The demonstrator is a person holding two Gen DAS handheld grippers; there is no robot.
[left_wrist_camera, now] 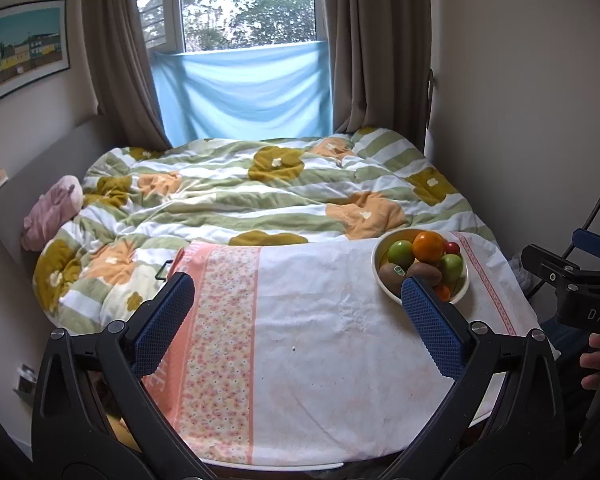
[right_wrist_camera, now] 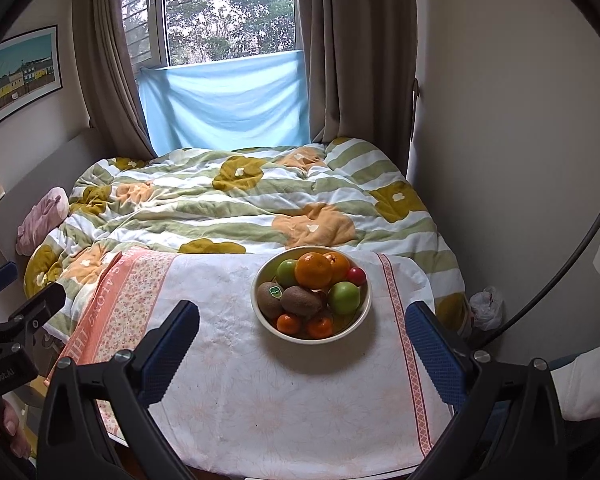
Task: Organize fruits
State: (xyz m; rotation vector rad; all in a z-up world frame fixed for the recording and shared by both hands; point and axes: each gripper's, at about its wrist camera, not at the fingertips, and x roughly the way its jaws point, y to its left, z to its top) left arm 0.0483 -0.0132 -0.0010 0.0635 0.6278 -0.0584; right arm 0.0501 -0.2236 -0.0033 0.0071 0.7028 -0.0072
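Note:
A cream bowl (right_wrist_camera: 260, 312) full of fruit sits on a cloth-covered table (right_wrist_camera: 228, 400). It holds oranges (right_wrist_camera: 313, 270), green apples (right_wrist_camera: 343, 298), kiwis (right_wrist_camera: 300, 301), small mandarins (right_wrist_camera: 289, 323) and a small red fruit (right_wrist_camera: 356, 275). My right gripper (right_wrist_camera: 302, 340) is open and empty, just in front of the bowl. In the left wrist view the bowl (left_wrist_camera: 462, 292) is at the right, partly behind the right finger. My left gripper (left_wrist_camera: 298, 306) is open and empty over the cloth, left of the bowl.
A bed with a flowered striped quilt (right_wrist_camera: 220, 208) lies right behind the table. A pink plush (right_wrist_camera: 40, 220) lies at the headboard on the left. A wall stands close on the right. The other gripper's body (left_wrist_camera: 580, 292) shows at the right edge.

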